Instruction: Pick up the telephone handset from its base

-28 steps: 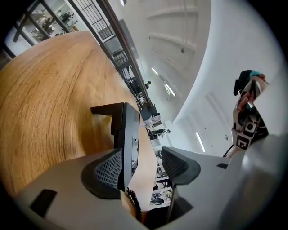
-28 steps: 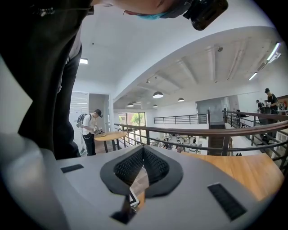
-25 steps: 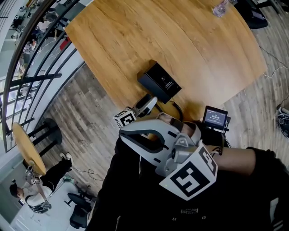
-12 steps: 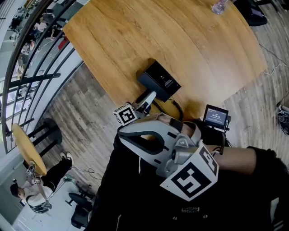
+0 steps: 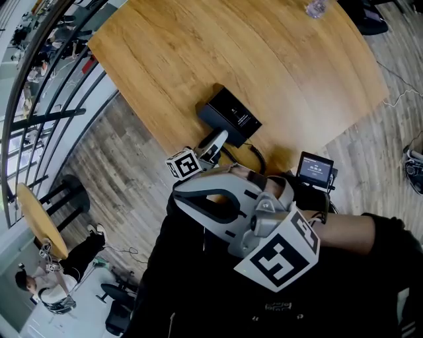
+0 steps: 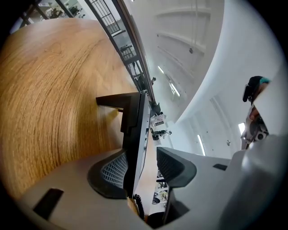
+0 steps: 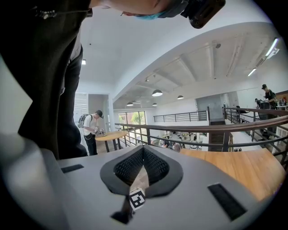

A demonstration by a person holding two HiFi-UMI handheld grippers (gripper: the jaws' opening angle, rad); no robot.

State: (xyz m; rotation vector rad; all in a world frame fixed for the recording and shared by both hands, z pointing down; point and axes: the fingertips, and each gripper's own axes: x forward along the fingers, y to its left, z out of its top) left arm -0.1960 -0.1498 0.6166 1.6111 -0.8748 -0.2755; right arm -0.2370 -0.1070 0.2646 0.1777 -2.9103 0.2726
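A black telephone (image 5: 231, 115) lies near the front edge of the wooden table (image 5: 264, 53); the head view does not separate handset from base. My left gripper (image 5: 217, 141) reaches its near end. In the left gripper view a black slab of the telephone (image 6: 132, 121) stands between the jaws of the left gripper (image 6: 143, 167). The jaws have just been closing: the left pad (image 6: 112, 170) touches the slab and the right pad (image 6: 173, 165) stands apart from it. My right gripper (image 5: 180, 195) hangs in front of my body with its pads (image 7: 143, 150) together on nothing.
A coiled cord (image 5: 256, 157) runs off the telephone's near side. A small device with a lit screen (image 5: 315, 170) sits at the table's front edge, and a bottle (image 5: 316, 8) stands far back. A railing (image 5: 59, 72) runs along the left. A person (image 7: 92, 128) stands by a round table.
My left gripper has edged forward to the telephone's near end. The right gripper has kept still.
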